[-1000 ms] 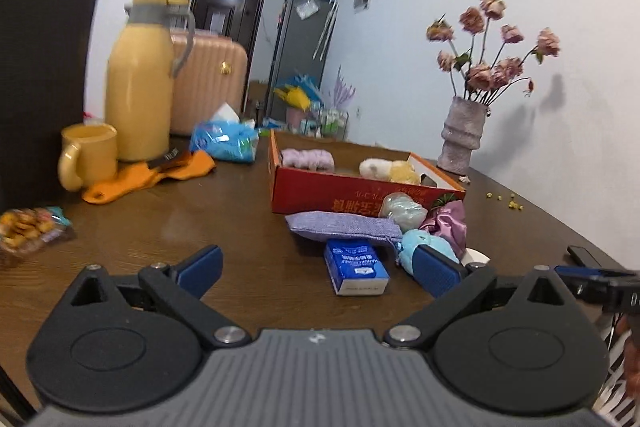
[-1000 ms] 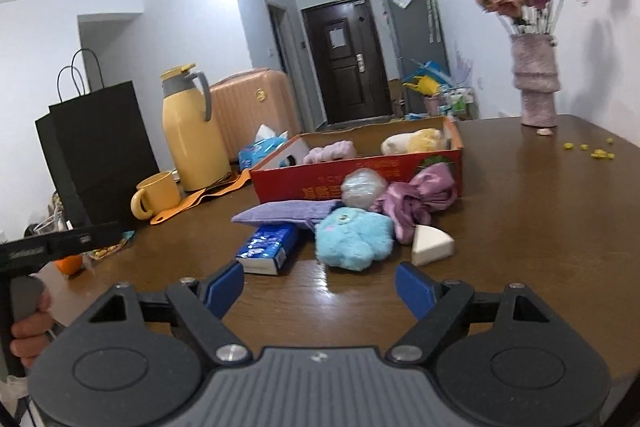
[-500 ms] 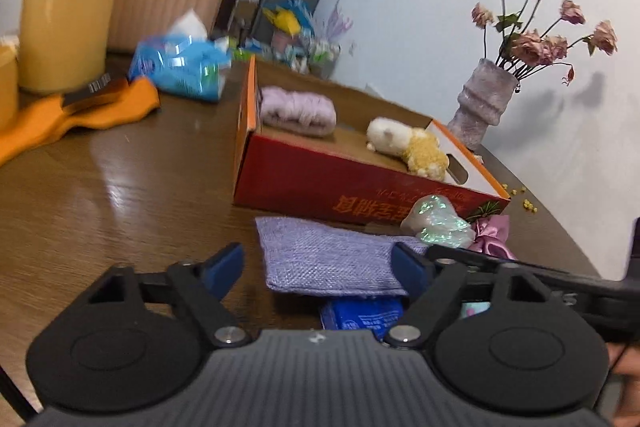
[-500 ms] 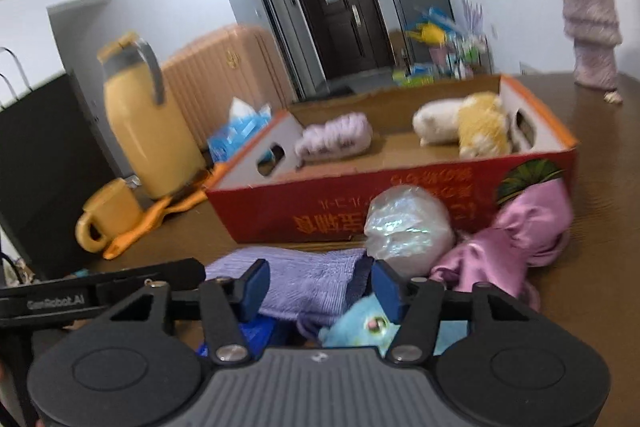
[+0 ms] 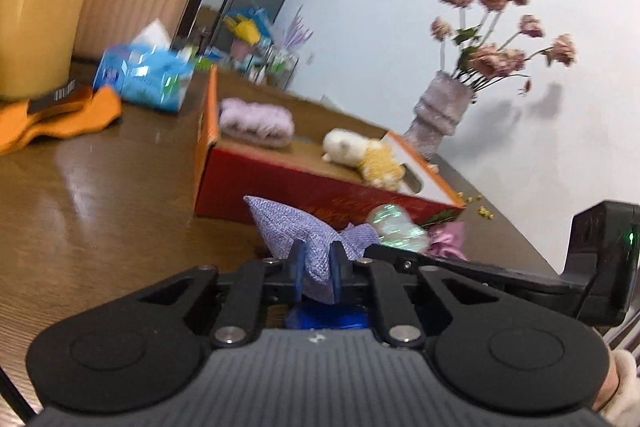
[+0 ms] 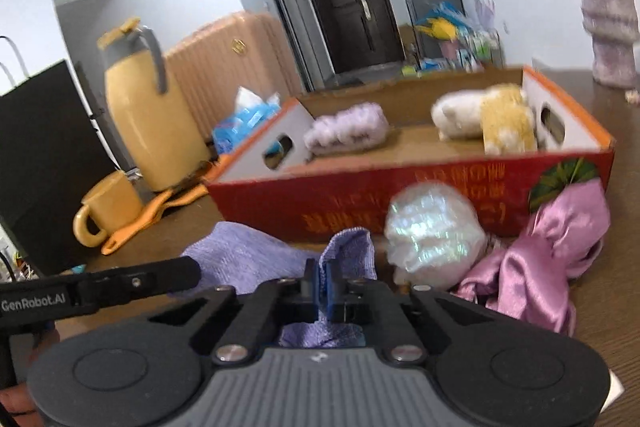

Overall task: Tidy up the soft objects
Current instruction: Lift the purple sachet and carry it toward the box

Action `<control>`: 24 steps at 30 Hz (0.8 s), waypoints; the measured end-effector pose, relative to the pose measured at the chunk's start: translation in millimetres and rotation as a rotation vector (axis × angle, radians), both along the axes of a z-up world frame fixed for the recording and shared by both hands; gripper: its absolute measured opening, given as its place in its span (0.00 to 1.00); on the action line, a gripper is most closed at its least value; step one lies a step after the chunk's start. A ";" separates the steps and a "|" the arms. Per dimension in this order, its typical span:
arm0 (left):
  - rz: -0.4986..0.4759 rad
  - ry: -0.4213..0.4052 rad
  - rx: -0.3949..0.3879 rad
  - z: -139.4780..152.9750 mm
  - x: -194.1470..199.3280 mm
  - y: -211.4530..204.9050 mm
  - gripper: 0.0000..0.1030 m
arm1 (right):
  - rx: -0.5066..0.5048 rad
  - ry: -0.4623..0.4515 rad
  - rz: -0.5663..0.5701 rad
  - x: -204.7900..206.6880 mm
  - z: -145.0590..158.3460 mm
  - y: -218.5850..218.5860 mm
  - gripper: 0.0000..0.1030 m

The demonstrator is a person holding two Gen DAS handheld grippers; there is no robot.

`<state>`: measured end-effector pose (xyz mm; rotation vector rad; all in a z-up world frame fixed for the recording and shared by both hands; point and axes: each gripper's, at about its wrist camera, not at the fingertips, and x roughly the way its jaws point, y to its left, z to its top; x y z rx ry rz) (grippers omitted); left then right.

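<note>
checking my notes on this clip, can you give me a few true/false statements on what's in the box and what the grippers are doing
1. Both grippers are shut on the purple cloth pouch. True: the left gripper pinches one part, the right gripper another.
2. The red cardboard box is empty. False: it holds a lilac fluffy roll and a white and yellow plush.
3. The pink satin cloth lies inside the box. False: it lies on the table in front of the box.
4. The iridescent ball sits outside the box, against its front wall. True.
5. The yellow mug stands in the box. False: it stands on the table beside the yellow jug.
</note>
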<state>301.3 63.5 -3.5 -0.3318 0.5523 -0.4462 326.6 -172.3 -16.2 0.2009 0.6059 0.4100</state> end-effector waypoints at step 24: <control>-0.020 0.115 0.069 -21.0 -158.7 -51.2 0.63 | -0.009 -0.036 -0.003 -190.2 -2.5 -78.8 0.34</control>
